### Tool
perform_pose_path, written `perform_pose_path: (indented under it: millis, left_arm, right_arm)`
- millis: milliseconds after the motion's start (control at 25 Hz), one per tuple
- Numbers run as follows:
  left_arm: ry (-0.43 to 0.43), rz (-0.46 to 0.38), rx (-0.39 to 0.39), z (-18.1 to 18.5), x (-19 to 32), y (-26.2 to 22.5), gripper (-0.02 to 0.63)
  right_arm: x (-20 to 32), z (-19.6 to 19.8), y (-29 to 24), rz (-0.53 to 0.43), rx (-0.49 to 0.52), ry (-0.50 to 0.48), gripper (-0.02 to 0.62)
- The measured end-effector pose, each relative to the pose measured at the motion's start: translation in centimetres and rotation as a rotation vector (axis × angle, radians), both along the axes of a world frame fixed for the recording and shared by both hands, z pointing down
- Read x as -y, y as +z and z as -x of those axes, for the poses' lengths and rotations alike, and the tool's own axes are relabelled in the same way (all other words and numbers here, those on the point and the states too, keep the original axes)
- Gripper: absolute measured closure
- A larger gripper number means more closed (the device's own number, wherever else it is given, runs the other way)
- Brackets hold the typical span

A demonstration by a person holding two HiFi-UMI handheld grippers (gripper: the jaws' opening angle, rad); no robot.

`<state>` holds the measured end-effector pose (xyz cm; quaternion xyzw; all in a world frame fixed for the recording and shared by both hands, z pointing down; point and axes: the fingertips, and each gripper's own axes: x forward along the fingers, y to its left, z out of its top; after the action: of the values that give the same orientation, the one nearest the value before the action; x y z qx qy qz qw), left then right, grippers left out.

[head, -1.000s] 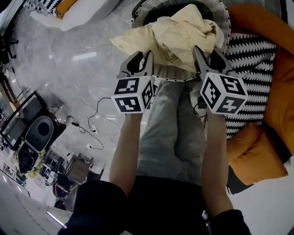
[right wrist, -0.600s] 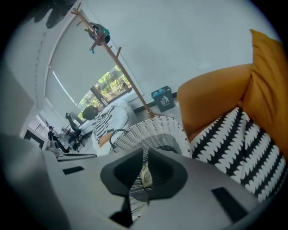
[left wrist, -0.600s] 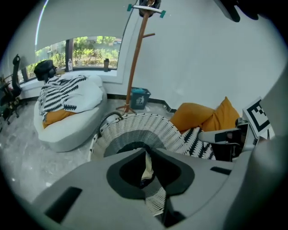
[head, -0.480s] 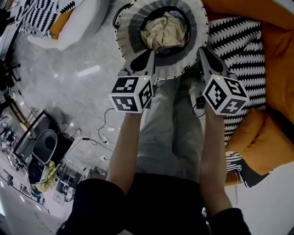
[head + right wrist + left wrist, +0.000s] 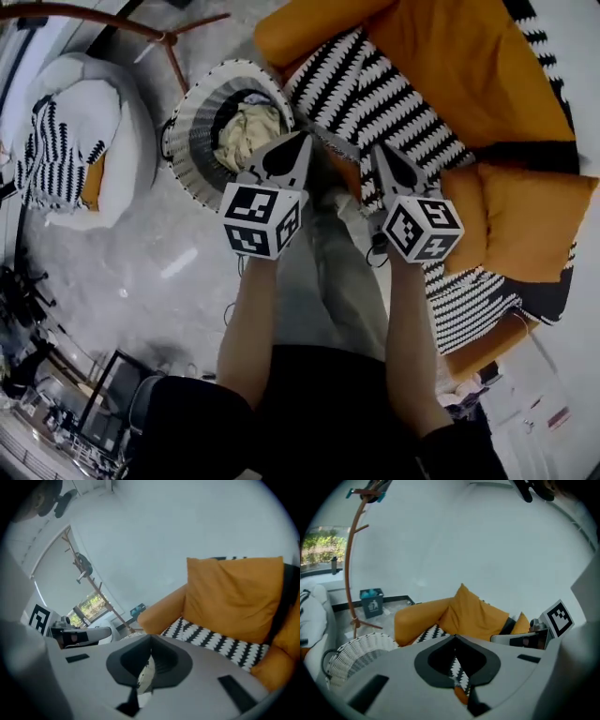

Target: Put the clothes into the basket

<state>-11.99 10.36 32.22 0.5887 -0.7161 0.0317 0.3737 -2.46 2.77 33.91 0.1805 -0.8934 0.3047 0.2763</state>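
Note:
The round woven basket (image 5: 190,124) stands on the floor beside the sofa, and a pale yellow cloth (image 5: 246,134) lies bunched inside it. My left gripper (image 5: 302,141) hovers above the basket's right rim. Its jaws have just been closing and are shut with nothing between them. My right gripper (image 5: 379,151) is level with it, over the zigzag blanket (image 5: 394,103). It has just closed too and holds nothing. In the left gripper view the shut tips (image 5: 454,637) point at the sofa, with the basket (image 5: 356,652) low on the left.
An orange sofa (image 5: 450,56) with orange cushions (image 5: 232,597) and a black-and-white blanket fills the right. A white beanbag (image 5: 75,141) lies left of the basket. A wooden coat stand (image 5: 350,573) and a small bin (image 5: 371,603) stand by the wall.
The yellow cloth, draped over the basket's rim a second ago, now lies inside it. Both grippers have let go, shut and lifted away. The view has swung toward the sofa.

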Motion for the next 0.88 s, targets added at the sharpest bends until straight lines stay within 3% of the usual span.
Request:
perform_pose_path:
  millis: [160,440,600,880]
  left_arm:
    - [0.166,-0.084,0.004,-6.0,6.5,-5.6,0.597]
    - [0.344,-0.247,-0.015,-17.3,14.1,-16.9,0.597]
    - [0.478,-0.350,0.028,-22.4,18.0,-23.4,0.597]
    - [0.599,-0.472,0.088,-27.9,22.0,-32.2,0.597]
  right_arm:
    - [5.3,-7.7,-5.5,-0.065,0.036,0.228,0.583]
    - [10.0,-20.2,-16.4,-0.173,0.137,0.518,0.583]
    - [12.7,-26.4,-22.4,-0.285,0.198,0.685,0.583]
    - [15.1,-34.5,-32.3,-0.475,0.239,0.830,0.583]
